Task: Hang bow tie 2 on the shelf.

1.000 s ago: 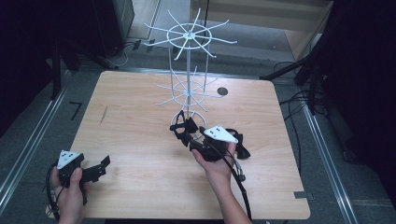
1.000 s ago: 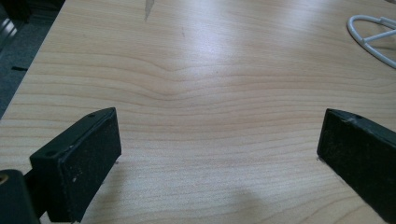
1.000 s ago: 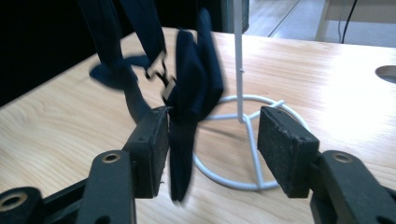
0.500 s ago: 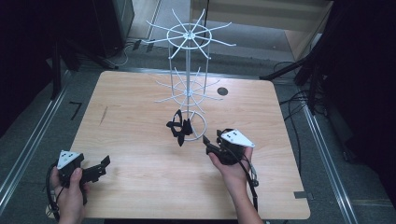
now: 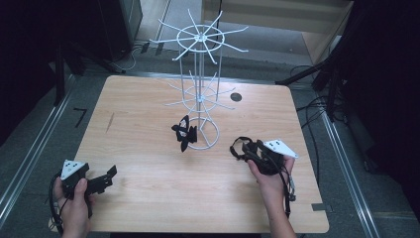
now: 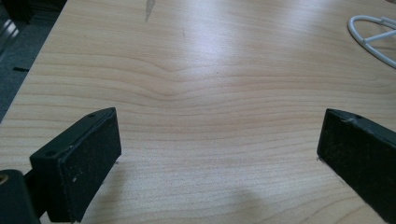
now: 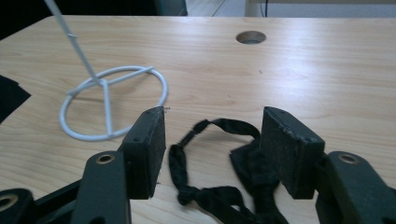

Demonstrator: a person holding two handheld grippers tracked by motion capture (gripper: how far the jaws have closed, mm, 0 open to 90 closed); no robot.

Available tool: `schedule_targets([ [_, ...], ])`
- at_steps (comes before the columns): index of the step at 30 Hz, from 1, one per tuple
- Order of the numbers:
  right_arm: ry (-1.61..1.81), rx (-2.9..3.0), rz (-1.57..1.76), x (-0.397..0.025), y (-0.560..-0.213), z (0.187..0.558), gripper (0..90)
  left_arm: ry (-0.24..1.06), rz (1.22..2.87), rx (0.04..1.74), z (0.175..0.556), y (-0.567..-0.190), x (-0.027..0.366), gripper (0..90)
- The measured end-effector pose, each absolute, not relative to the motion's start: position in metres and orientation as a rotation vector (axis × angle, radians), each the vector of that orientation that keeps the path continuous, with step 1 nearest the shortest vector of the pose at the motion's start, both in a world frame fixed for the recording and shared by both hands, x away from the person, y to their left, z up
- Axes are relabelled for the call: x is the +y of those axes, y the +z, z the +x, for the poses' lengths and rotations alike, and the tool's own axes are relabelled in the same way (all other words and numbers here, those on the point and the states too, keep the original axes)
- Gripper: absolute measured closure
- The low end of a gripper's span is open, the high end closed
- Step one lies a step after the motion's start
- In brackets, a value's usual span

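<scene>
Plainly, the scene by its parts:

Writing: no brand, label or lettering is legible on anything; a dark mark on the floor left of the table cannot be read.

Table: pale wood-grain top with rounded corners, a round cable hole near its far edge and a dark streak on its left part.

Room: grey floor with metal rails along both sides of the table, cables on the floor at the right, dark equipment at the back and a light wooden unit behind.

Wire stand: white, upright at the table's middle-far part, with a ring base, a thin post and two tiers of spokes.

Dark bow-shaped piece: black with pale specks, touching the left edge of the stand's ring base; whether it hangs or lies there, I cannot tell.

Black strap: thin black fabric with a bow-like knot, looped on the table at the right, near the stand's base.

Right gripper: held by the right hand on the table's right part; jaws partly apart, standing either side of the strap, gripping nothing.

Left gripper: held by the left hand at the near left corner; jaws spread wide over bare wood, holding nothing.
</scene>
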State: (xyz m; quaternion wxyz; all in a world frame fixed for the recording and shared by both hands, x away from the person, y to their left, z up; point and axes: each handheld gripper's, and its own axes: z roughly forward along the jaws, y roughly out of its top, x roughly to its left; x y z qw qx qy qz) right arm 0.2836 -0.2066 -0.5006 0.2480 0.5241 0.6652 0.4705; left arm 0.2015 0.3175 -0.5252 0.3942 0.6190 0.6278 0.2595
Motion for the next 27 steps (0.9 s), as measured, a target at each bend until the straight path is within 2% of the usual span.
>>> schedule_targets([
  [19, 1.111, 1.855, 1.594, -0.230, -0.537, 0.295, 46.0, 0.651, 1.571, 1.589, 0.202, -0.525, 0.316, 0.0],
  [23, 1.068, 1.872, 1.632, -0.229, -0.547, 0.296, 49.7, 0.645, 1.574, 1.592, 0.202, -0.525, 0.317, 0.0],
  [27, 1.054, 1.907, 1.614, -0.226, -0.549, 0.296, 60.1, 0.643, 1.574, 1.592, 0.202, -0.525, 0.317, 0.0],
])
